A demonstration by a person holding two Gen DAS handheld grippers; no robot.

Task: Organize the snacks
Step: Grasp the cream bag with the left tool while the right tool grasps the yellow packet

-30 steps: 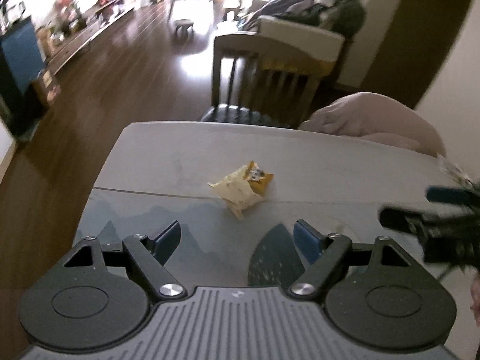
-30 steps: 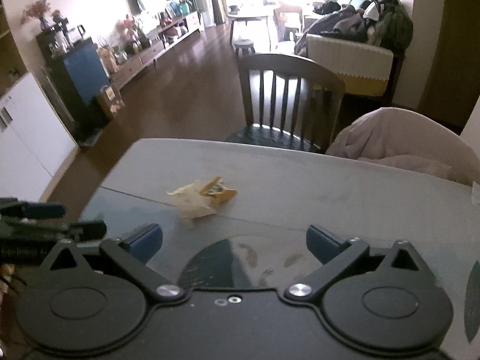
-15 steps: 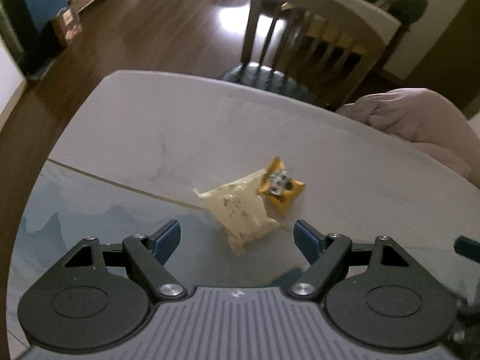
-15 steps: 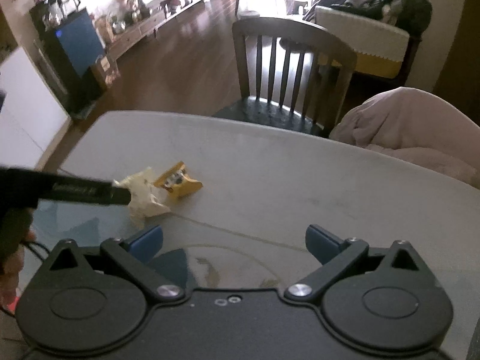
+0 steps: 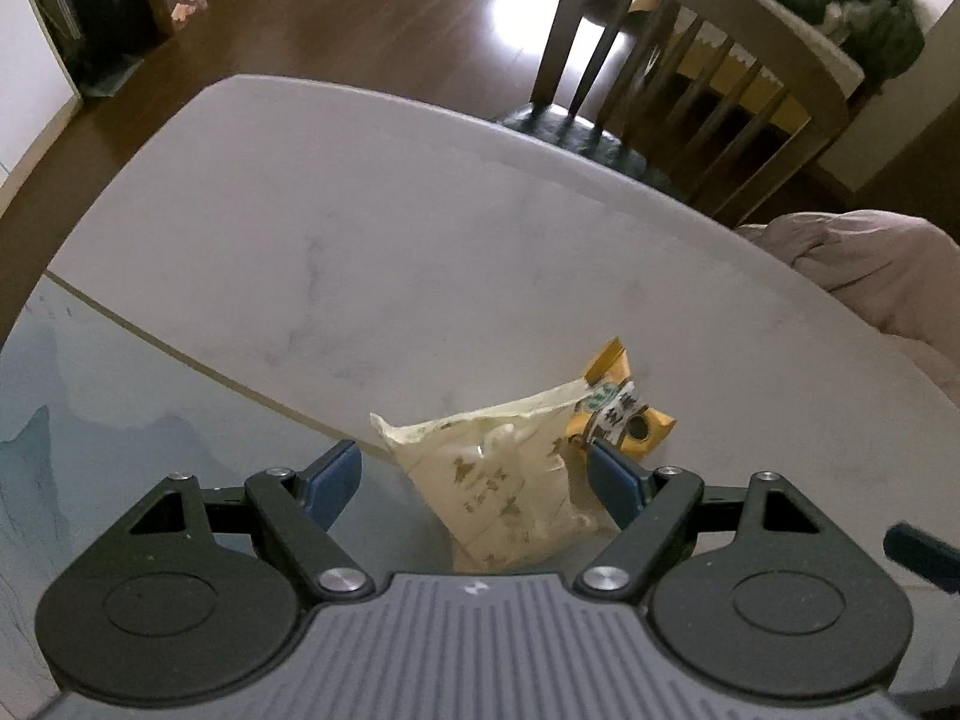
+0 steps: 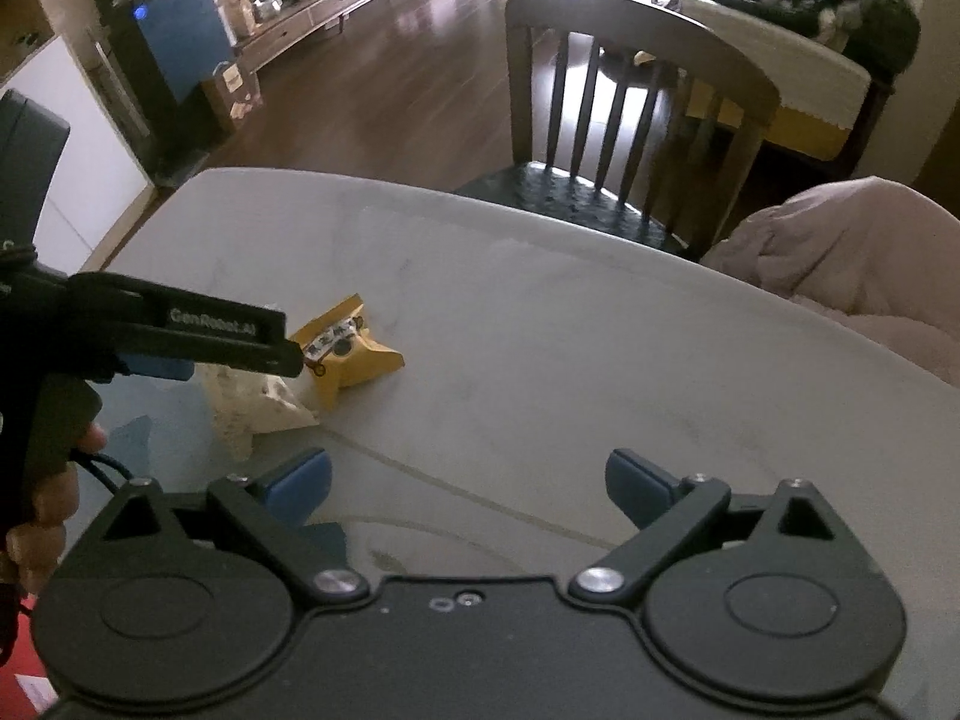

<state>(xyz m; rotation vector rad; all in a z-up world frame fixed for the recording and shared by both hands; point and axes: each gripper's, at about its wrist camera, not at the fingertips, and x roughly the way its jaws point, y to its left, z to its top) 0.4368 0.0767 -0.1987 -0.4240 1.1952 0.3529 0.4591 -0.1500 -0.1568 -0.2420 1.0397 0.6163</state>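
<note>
Hovering low over the table (image 5: pixel 360 228) with the left gripper (image 5: pixel 474 483), jaws spread wide, blue pads (image 5: pixel 327 483) either side of a cream snack bag (image 5: pixel 504 474) but not clamping it yet. Bag sitting right in the gap between the fingers, closer to the right-hand pad, which looks to be touching or just about touching its edge. Can't tell for sure from this angle. Little yellow snack packet (image 5: pixel 630 420) lying just past the bag, tucked against its far corner, near the tip of the right-hand finger.

From the right wrist view: same left gripper (image 6: pixel 198 360) coming in from the left side of the frame, long black finger stretched over the cream bag (image 6: pixel 258 405), tip right next to the yellow packet (image 6: pixel 351 354). Hand (image 6: pixel 42 498) wrapped around the handle at the left edge, fingers curled, tool angled down toward the tabletop.

Right gripper (image 6: pixel 468 483) also wide open, nothing between the blue pads (image 6: pixel 300 483), just bare table (image 6: pixel 600 330) underneath. Held back from the snacks, pointing across the table toward the wooden chair (image 6: pixel 630 114) on the far side. Both snacks off to its left, well clear of its fingers.

Both packets lying flat on the pale marble-looking top, near the seam where it meets the bluish patterned section. Pinkish bundle of fabric (image 6: pixel 852 264) at the table's right edge.
</note>
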